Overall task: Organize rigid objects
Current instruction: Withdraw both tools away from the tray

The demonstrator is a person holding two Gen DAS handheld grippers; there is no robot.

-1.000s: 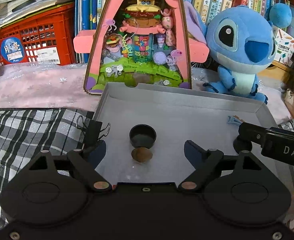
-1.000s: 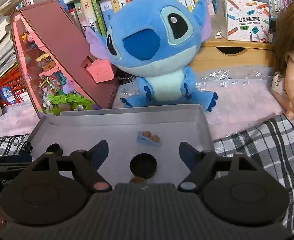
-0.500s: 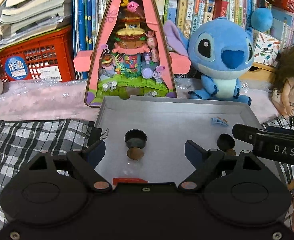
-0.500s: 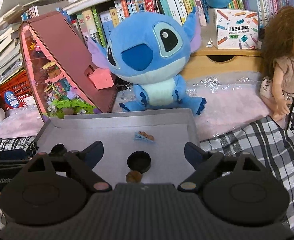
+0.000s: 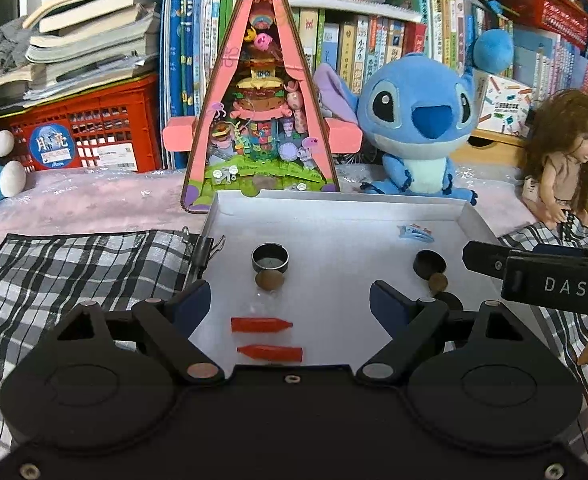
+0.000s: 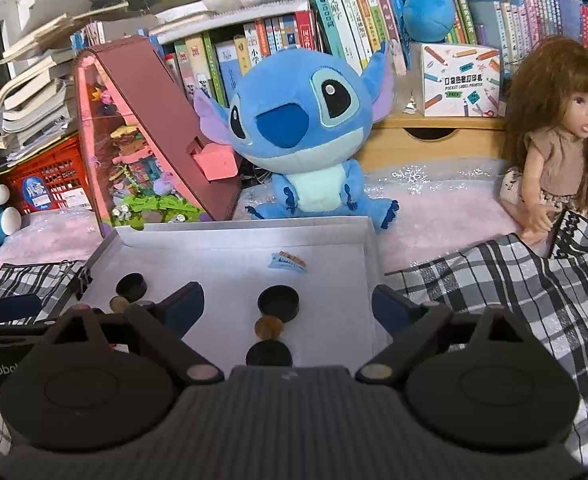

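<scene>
A grey tray (image 5: 334, 202) (image 6: 246, 227) lies on the bed. It holds a black ring cup (image 5: 270, 260) (image 6: 131, 286) with a brown disc (image 5: 269, 281) before it, and two red pieces (image 5: 261, 325) nearer me. On the right side are a black cap (image 5: 429, 264) (image 6: 278, 303), a brown disc (image 6: 269, 328), a black disc (image 6: 269, 354) and a blue hair clip (image 5: 414, 233) (image 6: 288, 261). My left gripper (image 5: 290, 305) hangs open above the tray, holding nothing. My right gripper (image 6: 288, 306) holds nothing and its jaws are opening.
A checked cloth (image 5: 74, 272) (image 6: 514, 300) flanks the tray on both sides. Behind it stand a pink triangular toy house (image 5: 260, 120), a blue plush (image 5: 418, 128) (image 6: 306, 136) and a doll (image 6: 554, 140). Books and a red crate (image 5: 90, 128) fill the back.
Both grippers have drawn back and up from the tray, so more of it shows. The two red pieces and the near black disc have come into view. The right jaws have widened.
</scene>
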